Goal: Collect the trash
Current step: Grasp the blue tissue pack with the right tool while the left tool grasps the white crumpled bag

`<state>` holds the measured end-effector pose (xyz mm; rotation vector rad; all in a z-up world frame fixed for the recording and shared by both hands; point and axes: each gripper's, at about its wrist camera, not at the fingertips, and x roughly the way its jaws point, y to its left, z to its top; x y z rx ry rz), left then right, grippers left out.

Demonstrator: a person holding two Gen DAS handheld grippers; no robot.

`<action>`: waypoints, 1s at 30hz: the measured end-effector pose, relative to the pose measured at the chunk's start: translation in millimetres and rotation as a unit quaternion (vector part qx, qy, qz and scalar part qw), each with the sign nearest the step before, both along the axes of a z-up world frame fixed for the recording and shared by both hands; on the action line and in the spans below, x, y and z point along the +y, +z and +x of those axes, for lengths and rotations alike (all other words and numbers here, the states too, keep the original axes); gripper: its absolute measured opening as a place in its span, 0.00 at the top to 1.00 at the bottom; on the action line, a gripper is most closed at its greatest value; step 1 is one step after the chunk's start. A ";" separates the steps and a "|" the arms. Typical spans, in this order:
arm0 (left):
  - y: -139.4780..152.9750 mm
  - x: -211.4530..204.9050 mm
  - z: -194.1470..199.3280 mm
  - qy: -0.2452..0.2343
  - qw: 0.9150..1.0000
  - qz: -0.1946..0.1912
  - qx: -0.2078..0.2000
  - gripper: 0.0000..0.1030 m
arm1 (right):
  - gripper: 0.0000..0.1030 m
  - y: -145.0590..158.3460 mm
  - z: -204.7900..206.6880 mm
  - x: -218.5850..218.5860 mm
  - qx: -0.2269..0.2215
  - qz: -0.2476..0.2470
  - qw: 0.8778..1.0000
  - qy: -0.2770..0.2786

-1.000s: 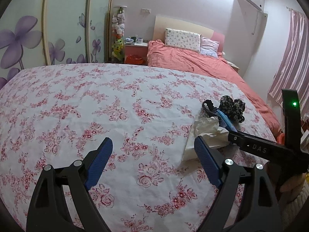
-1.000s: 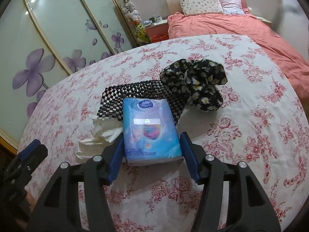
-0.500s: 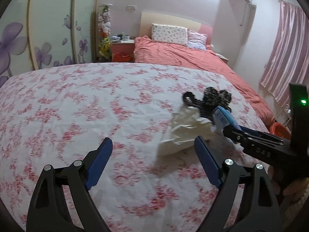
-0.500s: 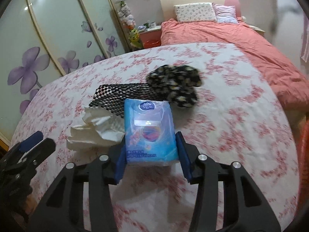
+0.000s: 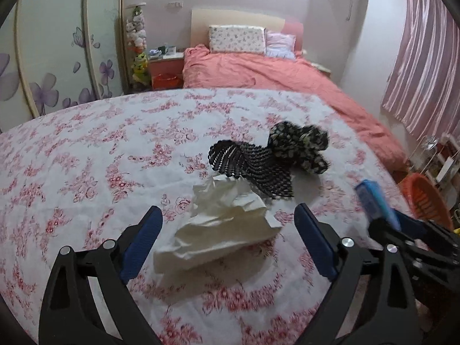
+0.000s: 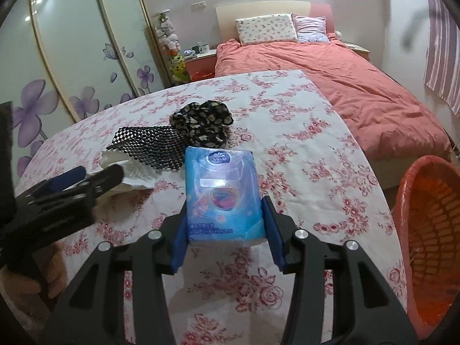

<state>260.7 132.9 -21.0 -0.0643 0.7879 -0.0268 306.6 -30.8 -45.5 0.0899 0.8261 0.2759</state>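
Observation:
My right gripper (image 6: 225,230) is shut on a blue tissue pack (image 6: 222,192) and holds it above the floral tablecloth (image 6: 302,172); the pack also shows in the left wrist view (image 5: 373,201). My left gripper (image 5: 227,241) is open, its jaws on either side of a crumpled white paper (image 5: 221,227) that lies on the cloth. In the right wrist view the left gripper (image 6: 72,181) is at the left, in front of that white paper (image 6: 126,169). An orange basket (image 6: 431,244) stands at the table's right edge.
A black mesh piece (image 5: 253,166) and a black floral fabric (image 5: 299,143) lie behind the paper. Beyond the table are a bed with a coral quilt (image 5: 273,77), a wardrobe with purple flowers (image 5: 49,57) and pink curtains (image 5: 425,66).
The right gripper lifted the tissue pack off the table and swung right toward the orange basket. The left gripper moved in on the crumpled paper, which now lies between its open jaws.

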 end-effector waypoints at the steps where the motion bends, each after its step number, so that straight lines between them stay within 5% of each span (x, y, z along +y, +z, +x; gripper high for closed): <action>1: -3.0 0.6 2.3 0.002 1.000 0.003 0.006 0.11 | 0.55 0.5 -0.7 -1.3 -0.001 0.001 1.000 0.000; 8: -15.6 15.7 2.0 0.006 0.999 -0.030 0.034 0.17 | 0.55 3.2 -4.2 -8.1 -0.004 0.010 1.000 -0.004; 30: 14.7 21.1 -53.1 -0.004 0.999 -0.031 -0.018 0.23 | 0.55 22.9 -45.3 -25.2 -0.027 0.015 0.999 -0.020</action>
